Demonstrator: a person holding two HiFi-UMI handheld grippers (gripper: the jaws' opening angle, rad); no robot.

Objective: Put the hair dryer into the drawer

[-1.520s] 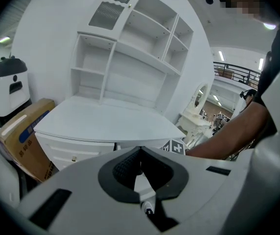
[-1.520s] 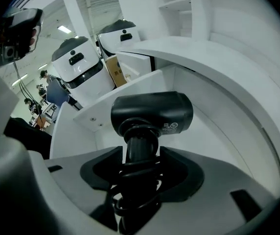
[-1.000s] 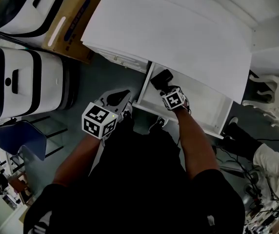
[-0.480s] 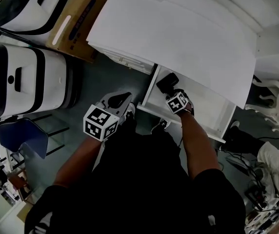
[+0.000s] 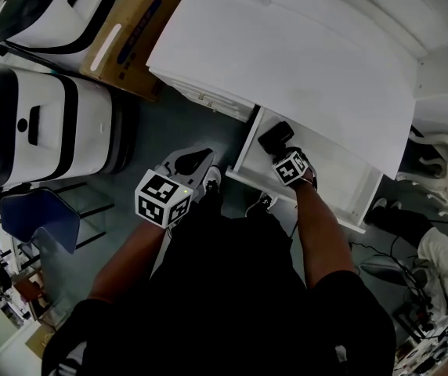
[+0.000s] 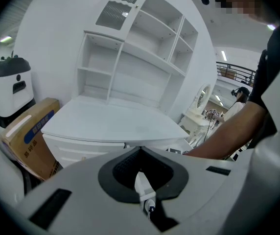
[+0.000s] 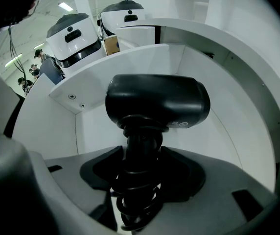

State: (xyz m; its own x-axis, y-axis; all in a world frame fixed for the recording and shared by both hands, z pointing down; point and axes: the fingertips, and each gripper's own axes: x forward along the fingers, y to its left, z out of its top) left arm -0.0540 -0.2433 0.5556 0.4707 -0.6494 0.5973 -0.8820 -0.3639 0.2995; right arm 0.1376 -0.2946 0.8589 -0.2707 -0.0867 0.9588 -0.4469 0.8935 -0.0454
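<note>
The black hair dryer hangs over the left end of the open white drawer, under the desk's edge. My right gripper is shut on its handle. In the right gripper view the dryer's head stands above the jaws, and the cord-wrapped handle is pinched between them, with the drawer's white inner walls all round. My left gripper is held lower left of the drawer, over the floor. In the left gripper view its jaws meet with nothing between them.
The white desk top overhangs the drawer. Two white machines and a cardboard box stand at the left, with a blue chair below them. A white ornate chair and another person's leg are at the right.
The right gripper has kept its hold on the hair dryer and stayed at the drawer's left end, sinking slightly. The left gripper has barely moved.
</note>
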